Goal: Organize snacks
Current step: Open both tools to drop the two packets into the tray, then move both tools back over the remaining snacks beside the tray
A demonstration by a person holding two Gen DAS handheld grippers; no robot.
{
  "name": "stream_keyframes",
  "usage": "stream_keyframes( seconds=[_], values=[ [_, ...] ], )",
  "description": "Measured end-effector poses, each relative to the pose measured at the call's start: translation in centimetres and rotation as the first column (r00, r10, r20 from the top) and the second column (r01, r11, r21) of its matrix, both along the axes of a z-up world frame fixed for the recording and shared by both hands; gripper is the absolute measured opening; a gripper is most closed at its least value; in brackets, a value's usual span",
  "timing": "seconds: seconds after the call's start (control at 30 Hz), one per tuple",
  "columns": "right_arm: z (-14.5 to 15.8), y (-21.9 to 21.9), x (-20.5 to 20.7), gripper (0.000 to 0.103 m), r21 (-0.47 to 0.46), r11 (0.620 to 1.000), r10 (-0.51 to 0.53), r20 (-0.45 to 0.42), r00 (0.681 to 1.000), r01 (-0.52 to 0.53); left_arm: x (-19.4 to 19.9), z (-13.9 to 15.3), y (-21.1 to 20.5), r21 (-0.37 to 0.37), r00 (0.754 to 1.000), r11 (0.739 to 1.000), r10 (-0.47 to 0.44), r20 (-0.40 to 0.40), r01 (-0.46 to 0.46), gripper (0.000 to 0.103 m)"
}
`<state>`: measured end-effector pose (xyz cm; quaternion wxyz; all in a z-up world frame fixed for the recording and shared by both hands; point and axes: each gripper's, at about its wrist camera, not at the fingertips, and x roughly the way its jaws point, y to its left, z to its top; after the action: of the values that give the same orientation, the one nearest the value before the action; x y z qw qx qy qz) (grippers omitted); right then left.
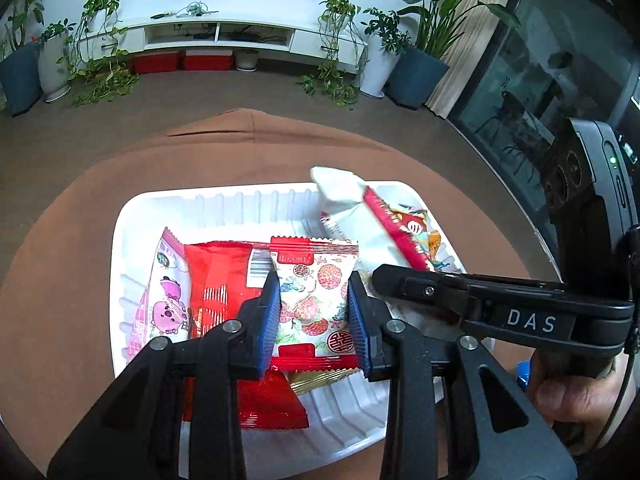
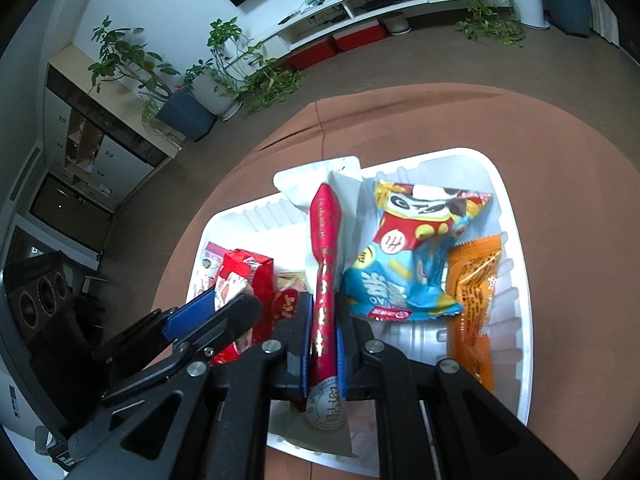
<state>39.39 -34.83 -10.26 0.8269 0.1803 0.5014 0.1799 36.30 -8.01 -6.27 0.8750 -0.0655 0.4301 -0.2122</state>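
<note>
A living room with potted plants (image 1: 424,28) and a white TV console (image 1: 224,36) surrounds a brown-clothed table (image 1: 80,200). On it sits a white tray (image 1: 132,216) of snacks. The left gripper (image 1: 314,312) clasps a lychee-print packet (image 1: 316,292); the right gripper (image 2: 323,320) pinches a red-and-white packet (image 2: 326,240) above the tray.

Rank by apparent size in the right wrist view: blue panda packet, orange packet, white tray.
1. white tray
2. blue panda packet and orange packet: they look alike in extent; the orange one is partly hidden, so no ranking.
</note>
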Motion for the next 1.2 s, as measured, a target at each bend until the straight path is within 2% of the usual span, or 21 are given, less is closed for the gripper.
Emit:
stream_keyframes(
  seconds=[0.23,0.3,0.37,0.63,0.67,0.7,0.73,0.77,0.8,0.83,0.87,0.9,1.1,1.2],
  values=[
    [-0.2,0.0,-0.3,0.014,-0.011,1.0,-0.006,-0.002,1.0,0.006,-0.1,-0.7,-0.4,0.01,1.0,1.0,0.001,-0.011,-0.001,0.033],
    [0.0,0.1,-0.4,0.014,-0.014,1.0,-0.005,-0.001,1.0,0.005,0.0,-0.7,-0.5,0.007,1.0,1.0,0.003,-0.007,-0.003,0.046],
    [0.0,0.0,-0.6,0.014,-0.018,1.0,-0.003,0.004,1.0,0.003,0.1,-0.6,-0.7,0.005,1.0,1.0,0.002,-0.003,-0.002,0.05],
    [1.0,0.6,-1.4,0.014,-0.031,1.0,0.007,0.035,0.999,-0.006,-0.1,-0.6,-0.5,0.008,1.0,1.0,-0.011,0.005,0.011,0.05],
    [1.3,0.6,-1.6,0.017,-0.032,0.999,0.01,0.042,0.999,-0.009,-0.3,-0.5,-0.4,0.003,1.0,1.0,-0.008,0.007,0.008,0.052],
    [1.4,0.6,-1.7,0.019,-0.031,0.999,0.011,0.046,0.999,-0.009,-0.6,-0.5,-0.4,0.0,1.0,1.0,-0.008,0.013,0.008,0.059],
    [1.6,0.6,-1.8,0.034,-0.026,1.0,0.011,0.052,0.999,-0.009,-0.8,-0.2,-0.4,-0.005,1.0,1.0,-0.01,0.02,0.01,0.063],
    [2.0,0.4,-2.1,0.05,-0.034,0.999,-0.002,0.063,0.998,0.005,-1.4,-0.1,-0.4,-0.002,1.0,1.0,-0.003,0.031,0.004,0.071],
    [2.3,0.0,-2.4,0.055,-0.036,0.999,-0.018,0.079,0.997,0.021,-1.9,0.2,-0.4,-0.003,0.999,1.0,0.001,0.042,-0.001,0.081],
    [2.7,-0.5,-2.7,0.068,-0.013,0.999,-0.028,0.095,0.995,0.029,-2.3,0.4,-0.1,-0.01,0.999,1.0,-0.001,0.048,0.001,0.087],
    [3.0,-1.0,-3.0,0.08,0.007,0.999,-0.039,0.105,0.994,0.039,-2.8,0.7,0.2,-0.02,0.998,1.0,0.002,0.06,-0.001,0.097],
    [3.5,-1.9,-3.5,0.083,0.027,0.998,-0.064,0.115,0.991,0.061,-3.2,1.0,0.4,-0.022,0.997,1.0,0.008,0.072,-0.007,0.102],
    [5.7,-5.5,-7.4,0.089,0.127,0.989,-0.097,0.144,0.985,0.079,-6.6,2.5,1.7,-0.03,0.991,1.0,0.01,0.132,-0.006,0.103],
    [6.4,-7.0,-10.2,0.091,0.155,0.984,-0.112,0.164,0.98,0.086,-9.0,2.6,1.5,-0.024,0.992,1.0,-0.01,0.129,0.013,0.103]
  ],
)
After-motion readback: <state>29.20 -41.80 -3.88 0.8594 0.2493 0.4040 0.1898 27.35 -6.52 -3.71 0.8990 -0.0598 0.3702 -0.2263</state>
